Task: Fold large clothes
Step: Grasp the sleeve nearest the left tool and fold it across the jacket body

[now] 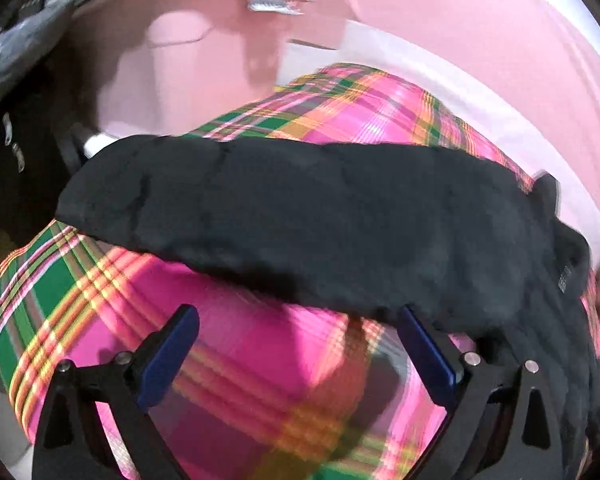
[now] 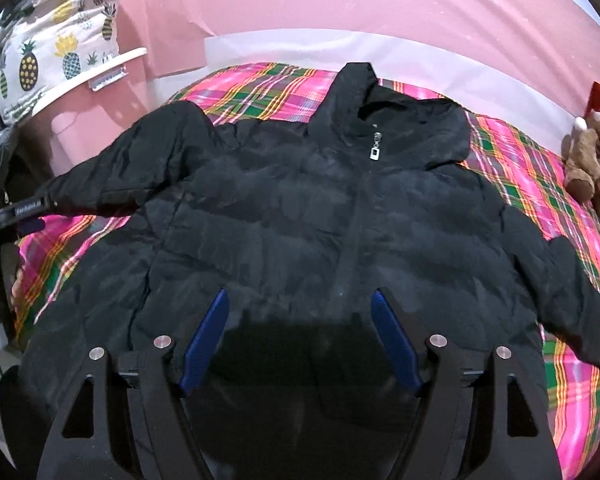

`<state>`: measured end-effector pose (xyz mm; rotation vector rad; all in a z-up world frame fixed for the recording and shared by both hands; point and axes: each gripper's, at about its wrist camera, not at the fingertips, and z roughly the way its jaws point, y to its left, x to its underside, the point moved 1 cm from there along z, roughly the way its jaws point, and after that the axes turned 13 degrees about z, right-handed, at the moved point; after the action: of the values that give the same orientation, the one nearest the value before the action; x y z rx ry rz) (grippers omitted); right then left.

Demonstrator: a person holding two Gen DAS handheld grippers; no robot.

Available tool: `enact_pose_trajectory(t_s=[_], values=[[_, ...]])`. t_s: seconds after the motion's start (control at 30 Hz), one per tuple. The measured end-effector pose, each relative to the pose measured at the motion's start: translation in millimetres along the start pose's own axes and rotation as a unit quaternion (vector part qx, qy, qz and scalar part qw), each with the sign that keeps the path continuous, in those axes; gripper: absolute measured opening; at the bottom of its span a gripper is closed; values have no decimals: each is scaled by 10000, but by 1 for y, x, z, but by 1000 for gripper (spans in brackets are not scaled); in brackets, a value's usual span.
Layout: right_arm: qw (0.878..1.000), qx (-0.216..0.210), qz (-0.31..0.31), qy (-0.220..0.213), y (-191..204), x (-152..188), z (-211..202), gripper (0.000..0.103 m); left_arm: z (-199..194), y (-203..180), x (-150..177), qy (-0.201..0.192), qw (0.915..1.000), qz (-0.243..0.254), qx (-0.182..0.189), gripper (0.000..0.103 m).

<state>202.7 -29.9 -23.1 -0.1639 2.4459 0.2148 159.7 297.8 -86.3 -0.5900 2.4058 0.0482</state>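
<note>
Jacket (image 2: 300,208), black, padded and hooded, lies front-up and zipped on a pink-and-green plaid blanket (image 2: 260,84) that covers a bed against a pink wall (image 2: 340,4). Seen from the right wrist, its collar and hood point toward 12 o'clock, the zipper pull (image 2: 375,154) sits just below the collar, and the hem reaches toward 6 o'clock, under the camera. At 9 o'clock one sleeve (image 2: 112,168) stretches out across the blanket toward the bed's edge, where part of the left gripper shows; beyond it, at 10 o'clock, hangs a pineapple-print cloth (image 2: 56,52). At centre, the right gripper (image 2: 300,336) hangs over the jacket's lower front with its jaws spread wide and nothing clasped; whether its blue pads (image 2: 206,340) touch the fabric cannot be told. At 3 o'clock the other sleeve runs down off the body, and at 2 o'clock a brown plush toy (image 2: 592,160) in a red hat sits on the blanket, apart from the jacket.

In the blurred left wrist view, that sleeve (image 1: 300,216) crosses the frame from 9 to 3 o'clock over the plaid. The left gripper (image 1: 296,344) is released just below it, jaws apart with only blanket between them.
</note>
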Motion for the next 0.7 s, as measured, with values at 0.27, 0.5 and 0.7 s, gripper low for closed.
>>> enact_pose_trajectory(t_s=[0.27, 0.5, 0.7], values=[[9997, 120, -78, 216, 0, -5, 35, 73, 35, 18, -19, -220, 9993, -164, -256, 83], [9991, 290, -37, 294, -13, -6, 47, 73, 41, 2, -33, -336, 9979, 277, -481, 36], [9992, 348, 0, 211, -26, -4, 39, 73, 15, -13, -43, -505, 9957, 478, -618, 20]])
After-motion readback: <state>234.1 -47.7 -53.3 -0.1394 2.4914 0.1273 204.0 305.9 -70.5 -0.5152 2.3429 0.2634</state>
